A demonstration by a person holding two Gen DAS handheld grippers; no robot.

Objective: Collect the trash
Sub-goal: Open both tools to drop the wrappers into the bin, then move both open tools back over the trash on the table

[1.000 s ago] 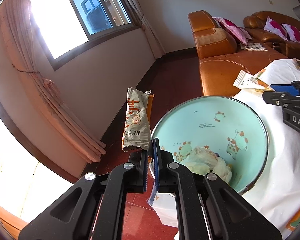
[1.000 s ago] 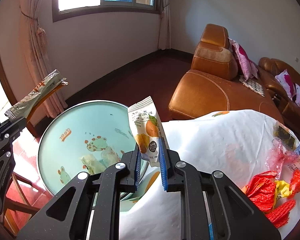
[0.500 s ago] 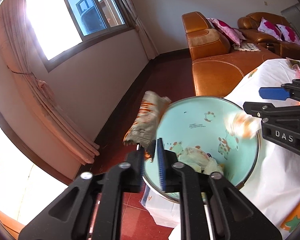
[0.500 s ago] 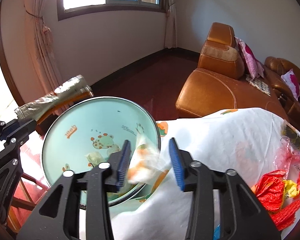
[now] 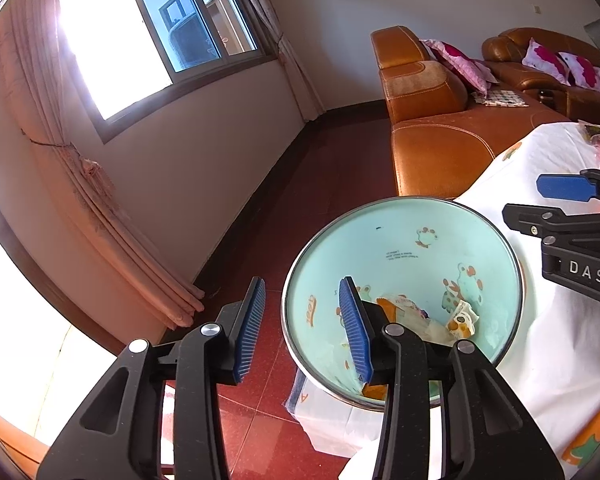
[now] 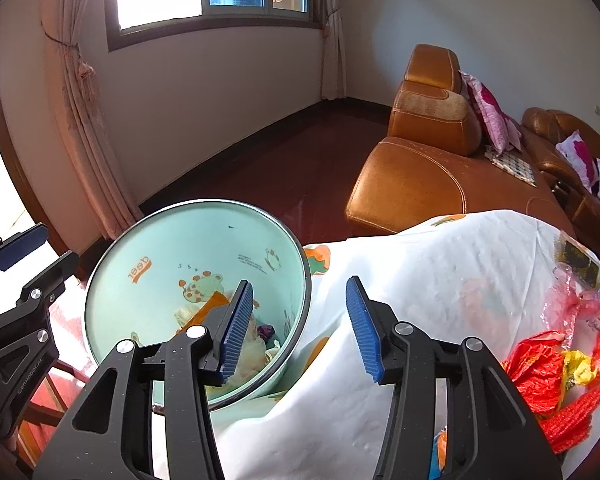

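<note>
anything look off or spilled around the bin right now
Nothing looks spilled. The wrappers lie inside the mint bin, none on the floor. Loose red and yellow wrappers remain on the white tablecloth, uncollected. Both hand-held grippers, left and right, are open and empty, jaws just opened.

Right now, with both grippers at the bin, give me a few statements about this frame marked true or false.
1. Both the left gripper and the right gripper hold nothing. True; their jaws have just been opening.
2. The mint bin is empty. False: wrappers lie at its bottom.
3. Red trash remains on the white tablecloth. True.
4. The left gripper grips a grey wrapper. False: nothing is between its pads.
5. The sofa is blue. False: it is orange-brown leather.
</note>
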